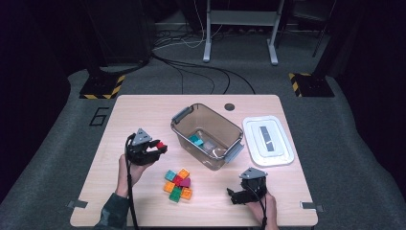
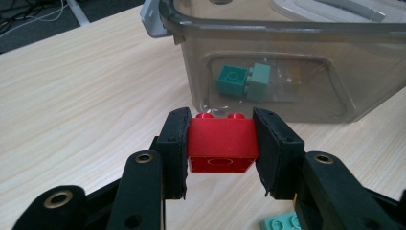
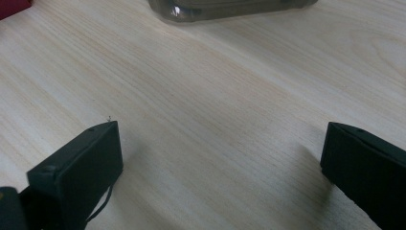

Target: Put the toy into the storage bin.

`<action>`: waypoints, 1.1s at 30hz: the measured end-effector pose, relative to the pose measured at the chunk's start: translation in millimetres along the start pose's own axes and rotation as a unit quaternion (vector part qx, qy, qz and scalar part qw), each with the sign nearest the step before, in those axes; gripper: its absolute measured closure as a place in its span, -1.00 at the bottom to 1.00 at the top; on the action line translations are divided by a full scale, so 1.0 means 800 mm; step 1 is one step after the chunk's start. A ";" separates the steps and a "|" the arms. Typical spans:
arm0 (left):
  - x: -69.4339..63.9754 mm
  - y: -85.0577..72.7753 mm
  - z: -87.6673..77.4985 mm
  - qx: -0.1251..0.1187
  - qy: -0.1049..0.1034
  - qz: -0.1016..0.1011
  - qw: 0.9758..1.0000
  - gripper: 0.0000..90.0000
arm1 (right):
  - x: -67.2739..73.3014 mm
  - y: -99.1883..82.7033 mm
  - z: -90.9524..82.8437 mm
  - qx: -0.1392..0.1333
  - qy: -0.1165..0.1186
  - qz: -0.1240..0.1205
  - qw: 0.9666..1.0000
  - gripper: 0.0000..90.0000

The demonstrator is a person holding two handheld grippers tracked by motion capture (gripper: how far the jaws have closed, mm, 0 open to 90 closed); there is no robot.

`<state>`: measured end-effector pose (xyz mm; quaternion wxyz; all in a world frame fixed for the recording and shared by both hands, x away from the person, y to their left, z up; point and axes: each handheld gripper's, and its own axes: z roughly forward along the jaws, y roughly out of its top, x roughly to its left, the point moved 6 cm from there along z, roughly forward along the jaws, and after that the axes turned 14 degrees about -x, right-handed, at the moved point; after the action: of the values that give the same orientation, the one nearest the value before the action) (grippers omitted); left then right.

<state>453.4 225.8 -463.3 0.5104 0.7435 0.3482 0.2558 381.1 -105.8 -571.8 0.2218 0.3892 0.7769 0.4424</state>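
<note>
Left hand-held gripper point(image 2: 220, 146) clenched on red brick point(image 2: 221, 146), raised above worktop point(image 1: 124, 120), just beside smoky plastic bin point(image 1: 207, 136) containing teal bricks point(image 2: 244, 81). Right hand-held gripper point(image 3: 220, 158) released, jaws wide apart over bare wood. Loose coloured bricks point(image 1: 178, 185) clustered between both; white lid point(image 1: 268, 140) right of bin.

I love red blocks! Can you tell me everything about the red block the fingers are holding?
The red block is a small, shiny plastic building brick with two round studs on top and a ring shape on its front face. It sits level, squeezed on both sides by the left gripper's black fingers, lifted off the wooden table, just in front of the clear bin.
</note>
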 end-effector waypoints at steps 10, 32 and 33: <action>0.002 0.025 0.002 -0.009 0.000 0.014 1.000 0.31 | 0.000 0.000 0.000 0.000 0.000 0.000 1.000 -1.00; 0.008 0.084 0.010 -0.038 -0.007 0.023 0.999 0.31 | 0.000 0.000 0.000 0.000 0.000 0.000 1.000 -1.00; 0.007 0.086 0.012 -0.039 -0.010 0.024 0.999 0.31 | 0.000 0.000 0.000 0.000 0.000 0.000 1.000 -1.00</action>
<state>481.6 208.6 -401.6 0.5365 0.7334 0.3149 0.2740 381.1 -105.8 -571.8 0.2218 0.3892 0.7769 0.4425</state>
